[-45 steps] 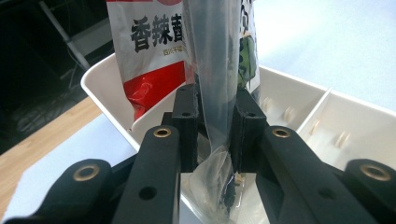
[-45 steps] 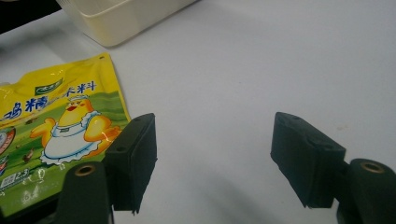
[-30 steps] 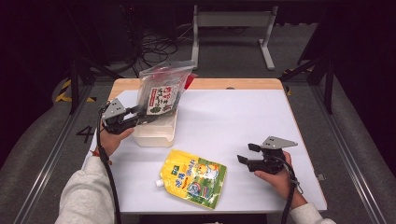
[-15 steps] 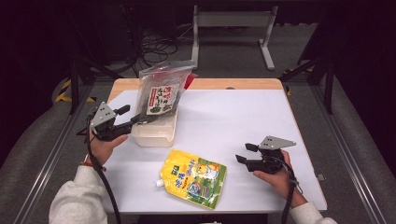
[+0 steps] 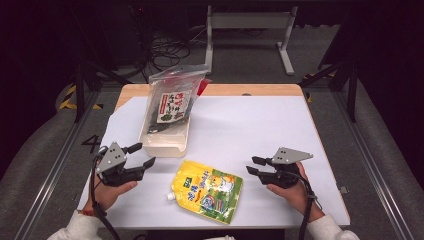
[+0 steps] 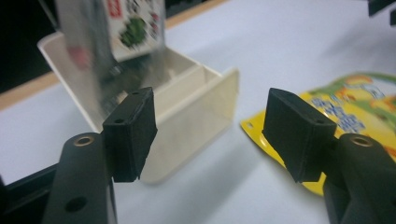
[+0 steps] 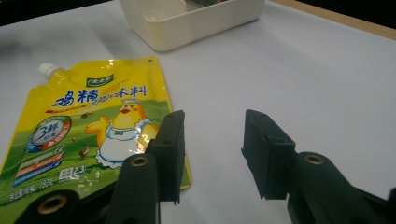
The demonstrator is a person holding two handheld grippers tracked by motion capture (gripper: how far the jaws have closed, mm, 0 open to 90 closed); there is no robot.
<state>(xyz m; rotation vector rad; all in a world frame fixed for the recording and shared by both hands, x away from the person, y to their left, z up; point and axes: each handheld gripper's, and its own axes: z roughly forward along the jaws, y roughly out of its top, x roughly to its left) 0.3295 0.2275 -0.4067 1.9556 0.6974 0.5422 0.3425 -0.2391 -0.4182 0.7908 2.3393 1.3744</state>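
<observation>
Two grippers we hold low over the white table (image 5: 260, 125). Our left gripper (image 5: 142, 156) has just been opening, nothing between; the cream box (image 5: 165, 140) with the seaweed bag (image 5: 172, 102) stands just ahead. Our right gripper (image 5: 254, 165) has just been closing, empty; the yellow pouch (image 5: 207, 190) lies flat left of its jaws.

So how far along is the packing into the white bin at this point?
Done: the clear seaweed bag stands in the white bin, and the left gripper, jaws just opened and empty, sits beside it. In hand: nothing; the right gripper, jaws just narrowing, holds nothing. Left: the yellow pouch lies flat on the table.
</observation>
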